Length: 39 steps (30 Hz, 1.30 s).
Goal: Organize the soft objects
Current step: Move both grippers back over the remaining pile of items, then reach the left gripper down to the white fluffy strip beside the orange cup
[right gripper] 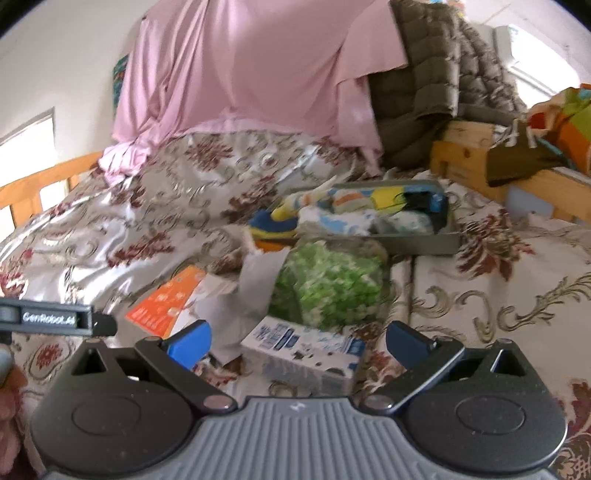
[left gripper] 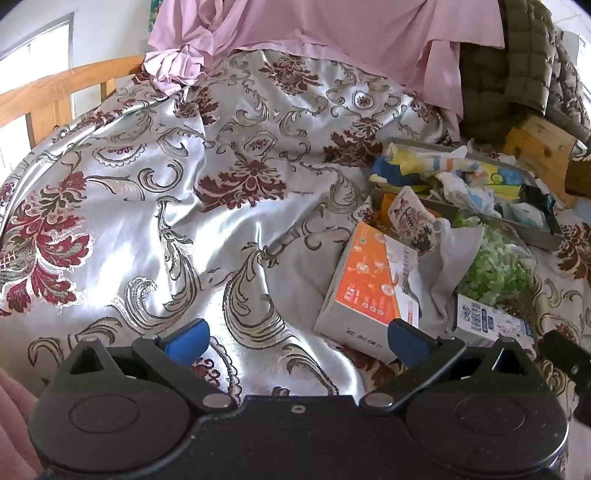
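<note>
A grey tray (right gripper: 421, 244) (left gripper: 546, 240) on the bed holds several colourful folded cloths (right gripper: 354, 210) (left gripper: 450, 170). In front of it lie a green-and-white fluffy bundle (right gripper: 332, 280) (left gripper: 495, 266), a grey cloth (right gripper: 251, 291) (left gripper: 447, 258), an orange-and-white box (left gripper: 369, 288) (right gripper: 166, 306) and a blue-and-white carton (right gripper: 306, 350) (left gripper: 487, 325). My left gripper (left gripper: 297, 338) is open and empty over the floral bedspread (left gripper: 184, 192), left of the box. My right gripper (right gripper: 297, 341) is open and empty, with the carton between its fingers' line of view.
A pink sheet (right gripper: 251, 74) (left gripper: 332, 29) and an olive quilted jacket (right gripper: 436, 81) (left gripper: 517, 66) hang at the back. A wooden bed rail (left gripper: 48, 96) stands left and wooden blocks (right gripper: 465, 155) right. The left gripper's body (right gripper: 55, 319) shows at the right wrist view's left edge.
</note>
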### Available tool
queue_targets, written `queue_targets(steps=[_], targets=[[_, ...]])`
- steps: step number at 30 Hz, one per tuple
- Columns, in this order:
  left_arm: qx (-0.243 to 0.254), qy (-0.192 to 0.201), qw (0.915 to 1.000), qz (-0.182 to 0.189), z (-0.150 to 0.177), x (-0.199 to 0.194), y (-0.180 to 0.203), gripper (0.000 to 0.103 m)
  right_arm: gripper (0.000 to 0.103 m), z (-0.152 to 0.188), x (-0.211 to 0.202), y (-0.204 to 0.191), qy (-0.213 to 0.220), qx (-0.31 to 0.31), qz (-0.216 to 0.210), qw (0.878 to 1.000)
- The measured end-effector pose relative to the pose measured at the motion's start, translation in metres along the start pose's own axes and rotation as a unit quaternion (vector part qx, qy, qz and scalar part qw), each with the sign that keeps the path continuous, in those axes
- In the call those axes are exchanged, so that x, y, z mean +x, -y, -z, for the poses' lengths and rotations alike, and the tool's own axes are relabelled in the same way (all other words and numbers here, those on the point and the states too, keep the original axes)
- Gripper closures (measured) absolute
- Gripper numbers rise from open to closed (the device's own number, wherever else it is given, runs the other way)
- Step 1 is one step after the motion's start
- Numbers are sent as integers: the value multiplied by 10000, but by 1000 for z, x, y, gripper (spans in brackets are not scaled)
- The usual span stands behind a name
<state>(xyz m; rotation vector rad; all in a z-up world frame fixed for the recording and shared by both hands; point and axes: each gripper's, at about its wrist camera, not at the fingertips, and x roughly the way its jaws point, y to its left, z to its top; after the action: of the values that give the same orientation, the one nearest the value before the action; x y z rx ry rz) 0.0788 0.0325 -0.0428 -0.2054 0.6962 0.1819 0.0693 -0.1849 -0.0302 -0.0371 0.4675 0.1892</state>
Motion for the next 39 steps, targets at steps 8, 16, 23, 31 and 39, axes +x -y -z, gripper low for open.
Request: queue_targets(steps=[8,16,23,31,39], targets=[[-388,-104,9991,-150,-6,11,-10,1,0,4,14,-11,-340,-295,-217,9987],[-569,-193,9978,-273,-10,20,-15,1,0,5,16,-15,-286,-504,-52,9983],[-183,187,9990,-362,-29,25,-4,1,0,2,33,-19,-203,-689,-193,9972],[647,249,9973,259,-72,53,22,1,0,8,43,-24,-271,-930,-218,9951],[746,383,9917,973,-88,74,24,1,0,11,51,-31,-242,-1267,-286,9912]])
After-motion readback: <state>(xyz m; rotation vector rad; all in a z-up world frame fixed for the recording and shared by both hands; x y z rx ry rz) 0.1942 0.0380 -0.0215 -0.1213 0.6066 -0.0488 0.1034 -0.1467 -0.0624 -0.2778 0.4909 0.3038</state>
